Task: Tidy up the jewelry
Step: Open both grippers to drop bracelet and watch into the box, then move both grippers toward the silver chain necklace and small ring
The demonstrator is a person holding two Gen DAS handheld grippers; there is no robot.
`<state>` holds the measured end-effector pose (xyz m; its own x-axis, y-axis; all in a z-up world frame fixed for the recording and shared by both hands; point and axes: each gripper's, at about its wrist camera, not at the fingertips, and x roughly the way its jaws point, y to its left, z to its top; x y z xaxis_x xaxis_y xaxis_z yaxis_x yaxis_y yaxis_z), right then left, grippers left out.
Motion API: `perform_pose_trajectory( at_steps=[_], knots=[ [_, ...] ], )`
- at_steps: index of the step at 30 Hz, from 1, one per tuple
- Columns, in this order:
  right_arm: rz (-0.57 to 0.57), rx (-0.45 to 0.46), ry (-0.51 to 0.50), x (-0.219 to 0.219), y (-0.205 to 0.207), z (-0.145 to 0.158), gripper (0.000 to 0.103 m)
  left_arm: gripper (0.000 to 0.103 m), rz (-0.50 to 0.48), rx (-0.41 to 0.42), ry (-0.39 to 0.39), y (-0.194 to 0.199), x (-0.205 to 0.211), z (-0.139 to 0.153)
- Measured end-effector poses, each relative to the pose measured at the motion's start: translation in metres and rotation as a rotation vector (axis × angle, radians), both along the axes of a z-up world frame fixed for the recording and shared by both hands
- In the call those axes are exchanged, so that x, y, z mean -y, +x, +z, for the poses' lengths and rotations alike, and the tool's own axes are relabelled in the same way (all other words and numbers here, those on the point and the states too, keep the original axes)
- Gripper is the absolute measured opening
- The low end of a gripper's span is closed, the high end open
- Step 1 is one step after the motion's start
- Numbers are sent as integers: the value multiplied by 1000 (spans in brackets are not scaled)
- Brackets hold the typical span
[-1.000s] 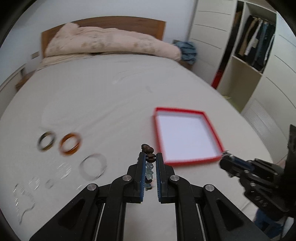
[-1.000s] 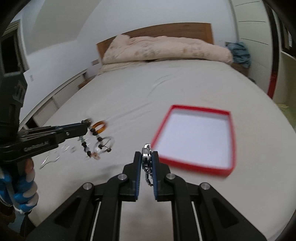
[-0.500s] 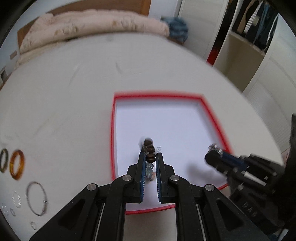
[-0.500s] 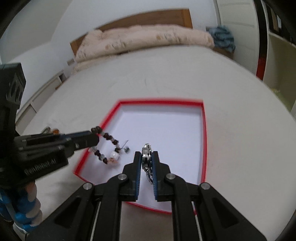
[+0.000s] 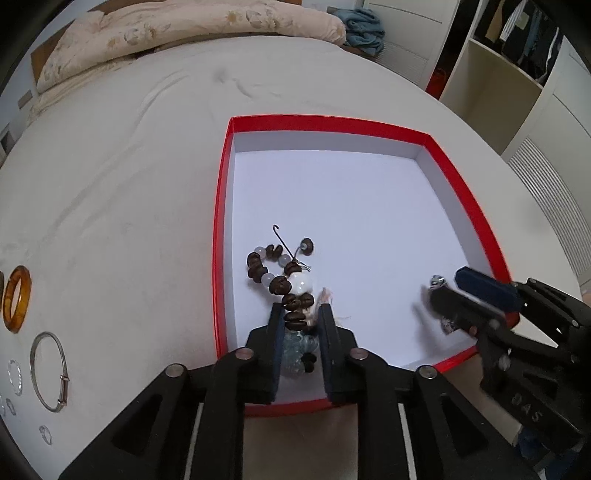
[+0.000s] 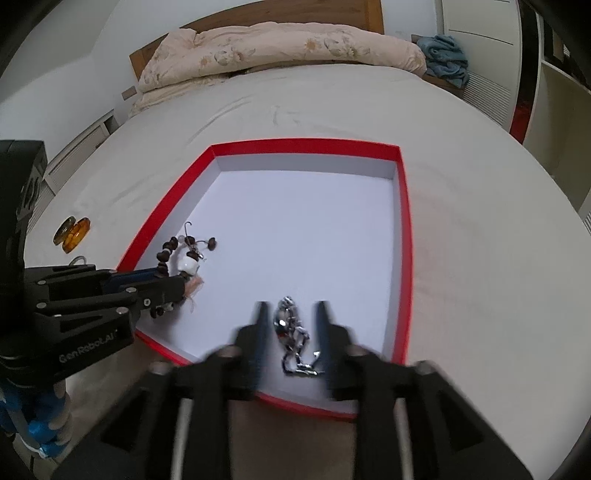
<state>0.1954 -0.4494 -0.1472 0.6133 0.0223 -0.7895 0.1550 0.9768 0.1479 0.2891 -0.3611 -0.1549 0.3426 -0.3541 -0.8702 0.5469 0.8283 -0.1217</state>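
A red-rimmed box with a white floor lies on the bed. Low over its near left part, my left gripper has its jaws opening. The brown and white bead bracelet rests on the box floor, its near end lying loose between the fingers. My right gripper hangs over the near part of the box, jaws opening. A silver chain lies on the floor between its fingers, free of both pads. Each gripper shows in the other's view: the right gripper, the left gripper.
On the bed sheet left of the box lie an amber bangle, a thin silver bangle and small clear rings. A folded quilt lies at the head of the bed. Wardrobe shelves stand on the right.
Both grippers came down over the box and spread their jaws. The bead bracelet and the silver chain, pinched before, now lie on the box floor.
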Motion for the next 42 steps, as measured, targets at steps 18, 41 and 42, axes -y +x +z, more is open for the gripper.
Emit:
perform_pose_trajectory(
  at_steps=[18, 41, 42],
  knots=[
    [-52, 98, -3, -8, -53, 70, 38, 44, 42, 132, -30, -55, -41, 77],
    [52, 203, 6, -127, -144, 149, 38, 51, 216, 292, 31, -174, -179, 155],
    [60, 208, 5, -133, -148, 151, 38, 52, 222, 298, 32, -179, -183, 157]
  ],
)
